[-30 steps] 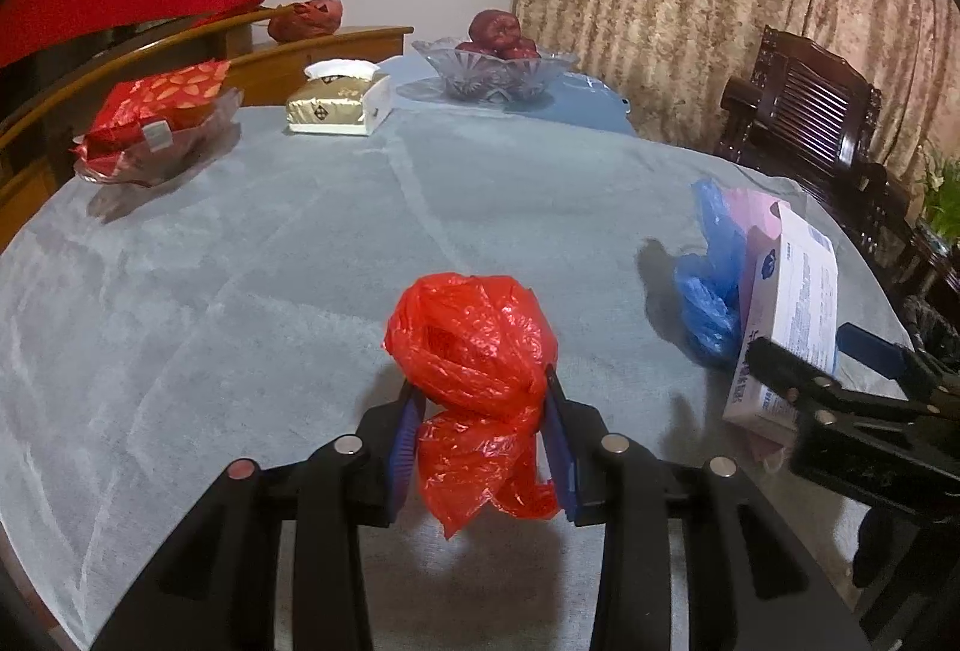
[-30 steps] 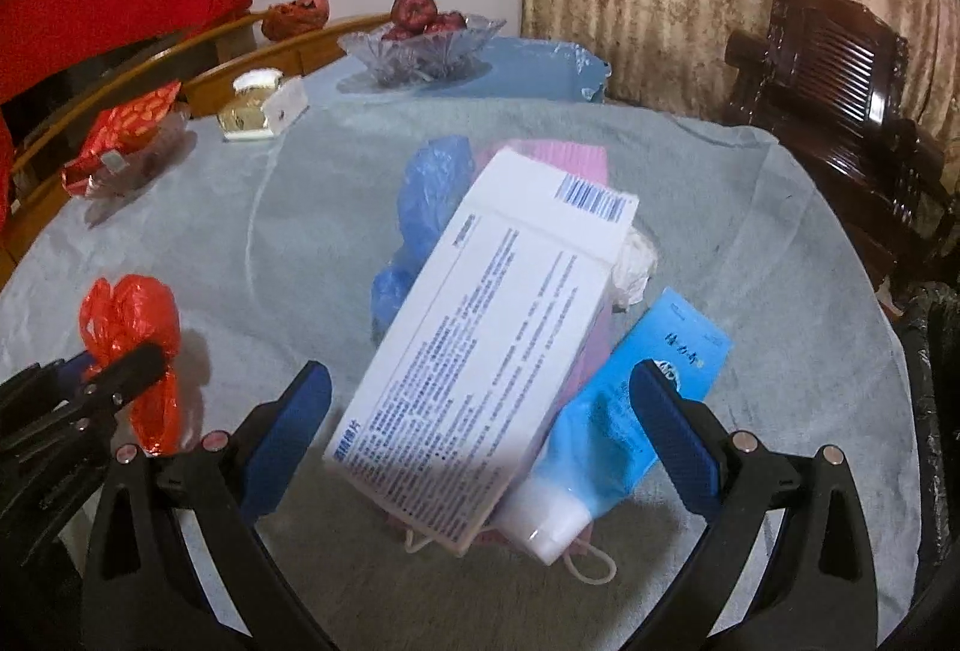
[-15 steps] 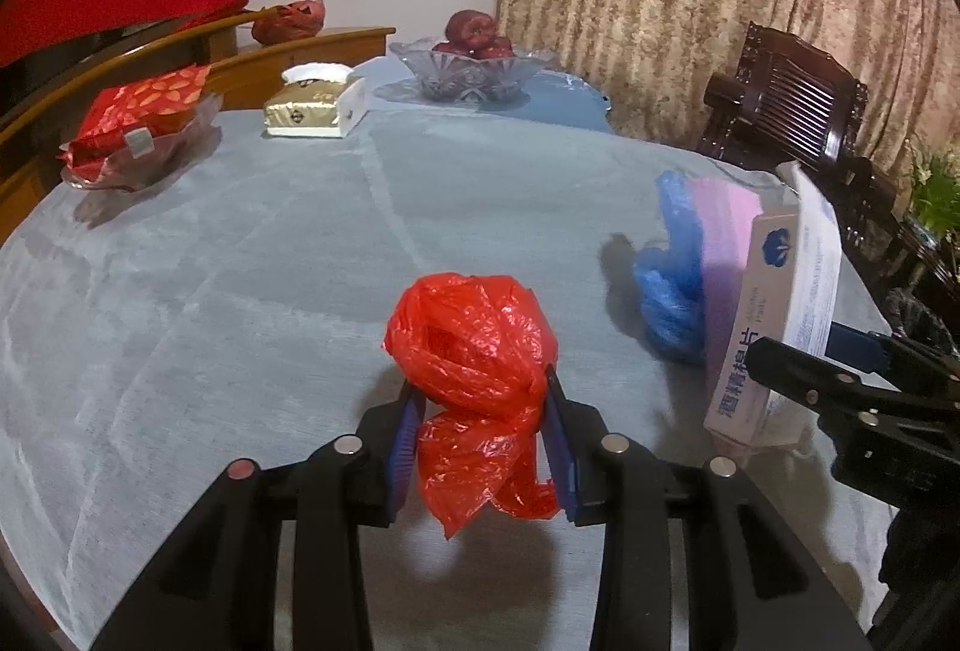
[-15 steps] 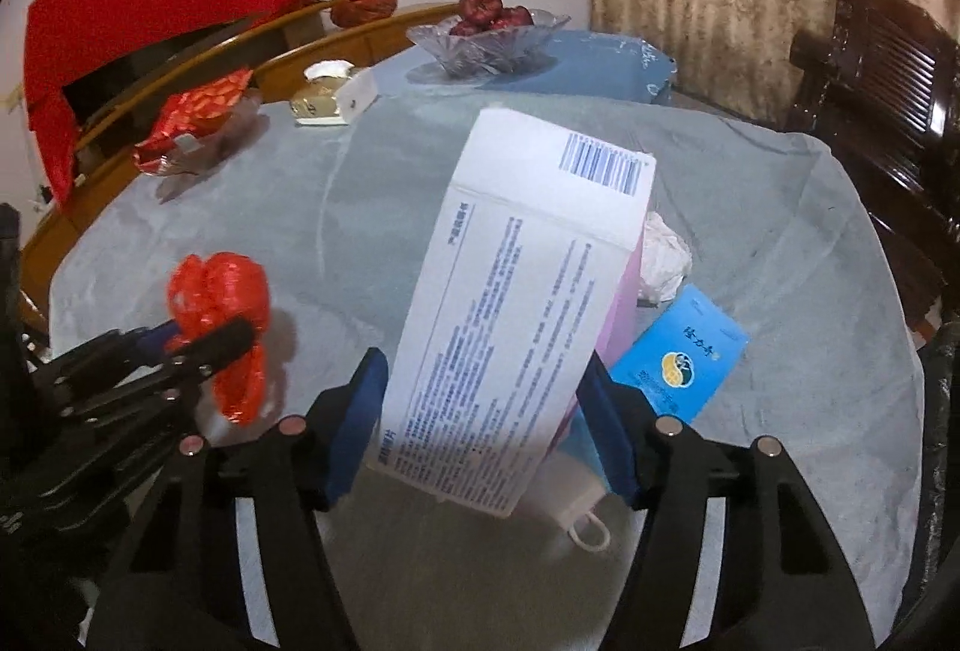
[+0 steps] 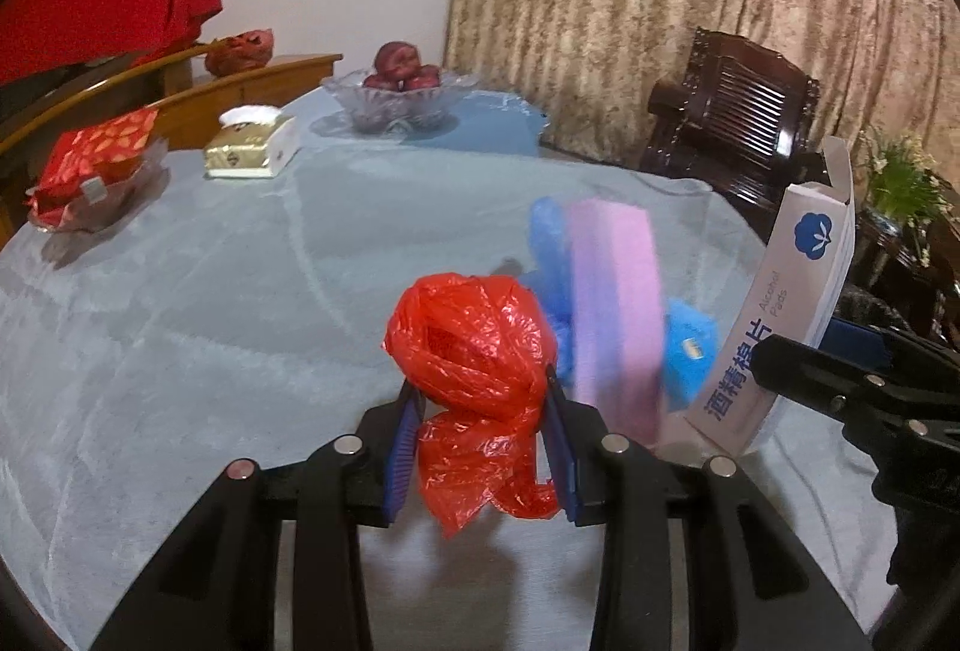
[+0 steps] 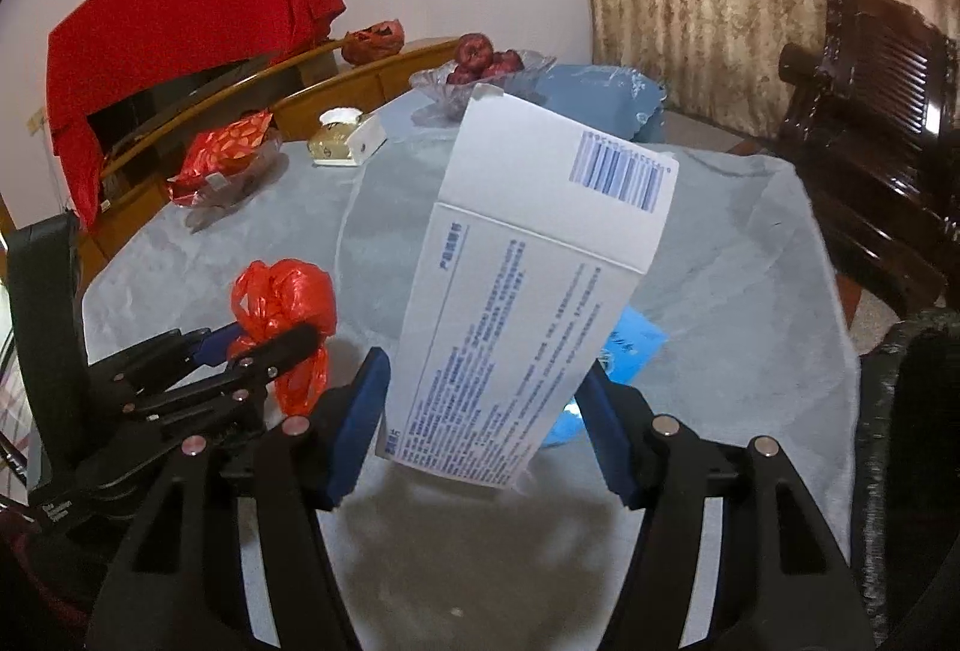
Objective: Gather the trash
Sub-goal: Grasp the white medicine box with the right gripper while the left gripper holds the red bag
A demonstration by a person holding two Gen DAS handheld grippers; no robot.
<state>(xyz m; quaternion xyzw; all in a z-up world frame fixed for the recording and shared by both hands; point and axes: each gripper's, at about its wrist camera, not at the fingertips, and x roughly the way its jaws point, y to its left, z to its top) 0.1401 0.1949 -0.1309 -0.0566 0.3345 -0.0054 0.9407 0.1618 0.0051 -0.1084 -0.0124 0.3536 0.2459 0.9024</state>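
My left gripper (image 5: 480, 447) is shut on a crumpled red plastic bag (image 5: 474, 351) and holds it above the grey tablecloth; it also shows in the right wrist view (image 6: 282, 303). My right gripper (image 6: 486, 429) is shut on a white alcohol-pads box (image 6: 528, 291), lifted and tilted upright; the box shows at the right in the left wrist view (image 5: 780, 315). A pink pack (image 5: 618, 309), blurred, a blue plastic bag (image 5: 549, 243) and a blue packet (image 6: 630, 345) lie between the grippers.
A glass fruit bowl (image 5: 399, 105), a gold tissue box (image 5: 252, 150) and a red snack pack on a dish (image 5: 90, 165) stand at the table's far side. A dark wooden chair (image 5: 726, 117) is beyond the right edge. A black bin (image 6: 900, 411) stands at right.
My right gripper has shut on the white box and lifted it off the pile, tilting it upright. The pink pack is moving. My left gripper still holds the red bag.
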